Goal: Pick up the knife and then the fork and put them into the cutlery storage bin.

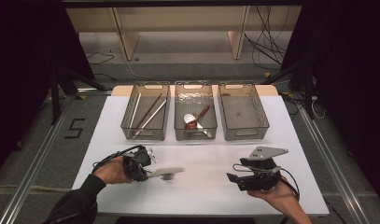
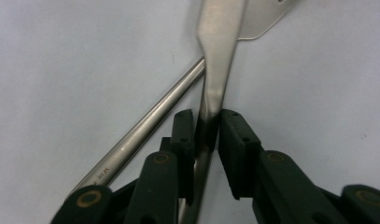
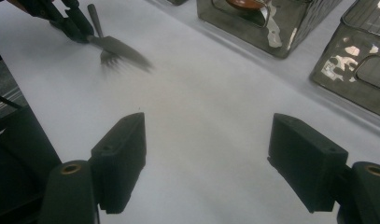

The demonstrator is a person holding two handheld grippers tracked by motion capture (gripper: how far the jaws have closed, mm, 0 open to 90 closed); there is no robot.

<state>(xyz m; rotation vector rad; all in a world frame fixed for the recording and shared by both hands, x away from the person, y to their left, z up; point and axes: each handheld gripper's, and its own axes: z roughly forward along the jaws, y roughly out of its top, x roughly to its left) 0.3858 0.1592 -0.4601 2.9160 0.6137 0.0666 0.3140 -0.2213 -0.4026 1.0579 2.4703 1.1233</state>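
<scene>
Two pieces of cutlery lie before the middle bin [image 1: 195,133]; the left gripper [image 2: 207,123] pinches the fork [image 1: 166,173] by its handle – lift gently, leaving the touching chopstick [image 2: 145,130]; the right gripper [image 3: 208,154] gapes empty.

Black left gripper [image 1: 140,163] and right gripper [image 1: 253,179] (brass-ringed pivots), trailing cables; dark sleeve [image 1: 75,203].
</scene>
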